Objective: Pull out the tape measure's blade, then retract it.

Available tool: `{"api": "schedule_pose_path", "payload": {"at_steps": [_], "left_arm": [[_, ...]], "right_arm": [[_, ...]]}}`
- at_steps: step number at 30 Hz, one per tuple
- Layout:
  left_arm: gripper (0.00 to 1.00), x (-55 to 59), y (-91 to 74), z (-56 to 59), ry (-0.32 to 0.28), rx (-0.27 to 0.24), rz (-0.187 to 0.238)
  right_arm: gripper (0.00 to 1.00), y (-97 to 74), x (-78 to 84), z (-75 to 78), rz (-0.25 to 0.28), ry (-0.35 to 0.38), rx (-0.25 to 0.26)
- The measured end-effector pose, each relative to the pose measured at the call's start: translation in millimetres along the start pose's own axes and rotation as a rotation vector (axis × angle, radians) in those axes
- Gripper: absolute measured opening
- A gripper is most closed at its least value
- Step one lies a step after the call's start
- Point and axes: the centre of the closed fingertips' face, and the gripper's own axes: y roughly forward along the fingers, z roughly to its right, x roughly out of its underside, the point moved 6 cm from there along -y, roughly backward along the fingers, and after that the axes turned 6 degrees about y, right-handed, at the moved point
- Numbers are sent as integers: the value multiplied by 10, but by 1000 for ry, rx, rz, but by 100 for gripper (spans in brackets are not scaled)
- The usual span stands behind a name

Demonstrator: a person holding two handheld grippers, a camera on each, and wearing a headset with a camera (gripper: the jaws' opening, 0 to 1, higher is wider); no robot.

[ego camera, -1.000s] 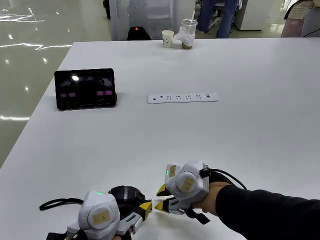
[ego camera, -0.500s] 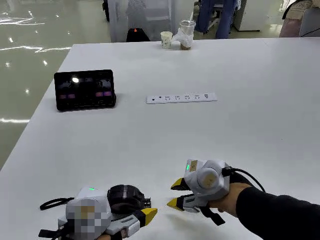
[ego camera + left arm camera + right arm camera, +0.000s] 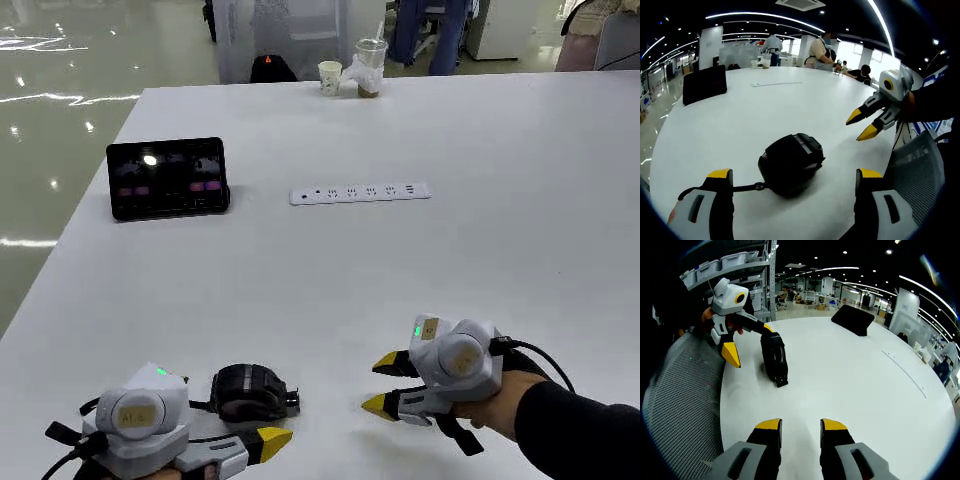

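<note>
Black tape measure (image 3: 248, 392) on white table (image 3: 400, 270); left claw (image 3: 794, 175) and right claw (image 3: 380, 383) white, yellow-tipped.

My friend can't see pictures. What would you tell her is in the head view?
A black tape measure lies on a white table between two open grippers, close to the left gripper and apart from the right gripper. Farther back are a dark tablet, a white power strip and two cups.

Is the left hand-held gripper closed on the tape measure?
No, the left hand-held gripper is open, jaws wide apart, not clamping the tape measure.
</note>
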Motion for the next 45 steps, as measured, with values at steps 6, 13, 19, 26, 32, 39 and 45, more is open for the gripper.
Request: {"api": "schedule_pose_path", "payload": {"at_steps": [6, 13, 19, 26, 32, 39, 45], "left_arm": [[99, 32, -113, -87, 3, 33, -6], [99, 130, -246, -169, 25, 73, -52], [99, 188, -358, -285, 34, 78, -74], [99, 201, -491, -364, 41, 99, -73], [99, 242, -598, -422, 35, 93, -95], [99, 204, -710, -493, 37, 77, -83], [99, 196, -776, -553, 58, 57, -84]], "right_arm": [[32, -101, 109, 11, 2, 23, 15], [37, -278, 239, 41, 21, 60, 36], [46, -429, 353, 72, 4, 69, 49], [51, -660, 523, 131, 9, 117, 85], [59, -811, 649, 150, 9, 144, 116], [70, -971, 791, 156, -10, 186, 141], [77, -1182, 900, 186, 1, 216, 164]]}}
